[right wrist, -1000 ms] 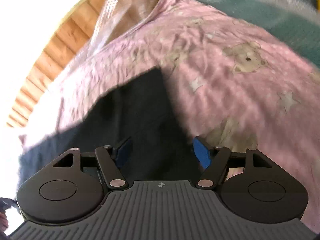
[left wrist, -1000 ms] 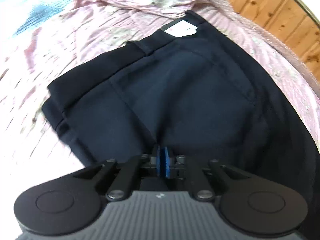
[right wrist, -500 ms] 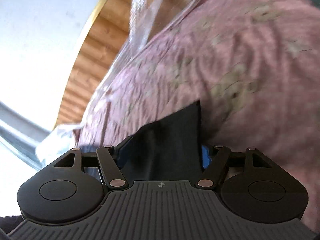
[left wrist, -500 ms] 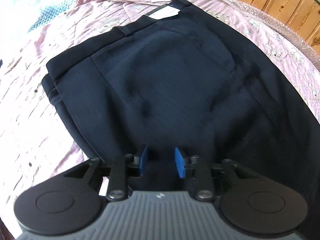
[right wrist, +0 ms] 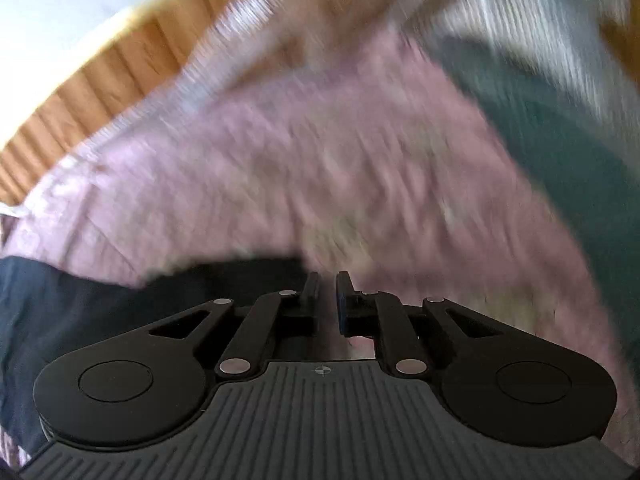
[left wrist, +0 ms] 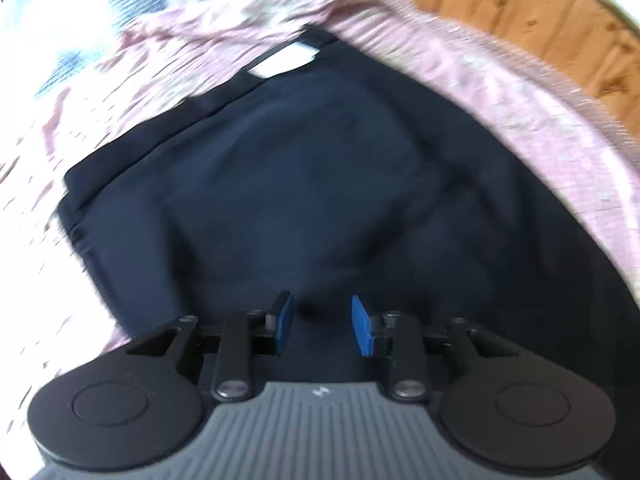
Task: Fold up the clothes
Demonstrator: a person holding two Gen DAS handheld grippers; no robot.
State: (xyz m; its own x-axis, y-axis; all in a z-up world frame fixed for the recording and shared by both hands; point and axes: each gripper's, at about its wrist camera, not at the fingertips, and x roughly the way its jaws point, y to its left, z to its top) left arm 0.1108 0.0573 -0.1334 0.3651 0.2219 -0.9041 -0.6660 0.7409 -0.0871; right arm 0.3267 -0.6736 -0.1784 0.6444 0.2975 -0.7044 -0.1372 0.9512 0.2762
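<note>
Item: one pair of dark navy trousers [left wrist: 320, 184], folded flat on a pink patterned bedsheet [left wrist: 168, 60]. One white label [left wrist: 286, 62] lies at the waistband, at the far edge. The left edge of the trousers is stacked in layers, with bare sheet beyond it. The right edge runs close to the bed's border, where wooden wall panelling [left wrist: 552, 28] rises.

Left tongs [left wrist: 322, 330]: released, blue pads [left wrist: 285, 322] spread apart, poised over the near part of the trousers, nothing between them.

Right tongs [right wrist: 327, 300]: fingers nearly together with a thin gap; the picture is blurred, so whether they grasp cloth cannot be told. They sit at the trousers' [right wrist: 80, 304] far edge, with open pink sheet [right wrist: 320, 152] ahead. One dark green cloth [right wrist: 560, 168] lies at the right, and the same panelling [right wrist: 100, 92] at the far left.
</note>
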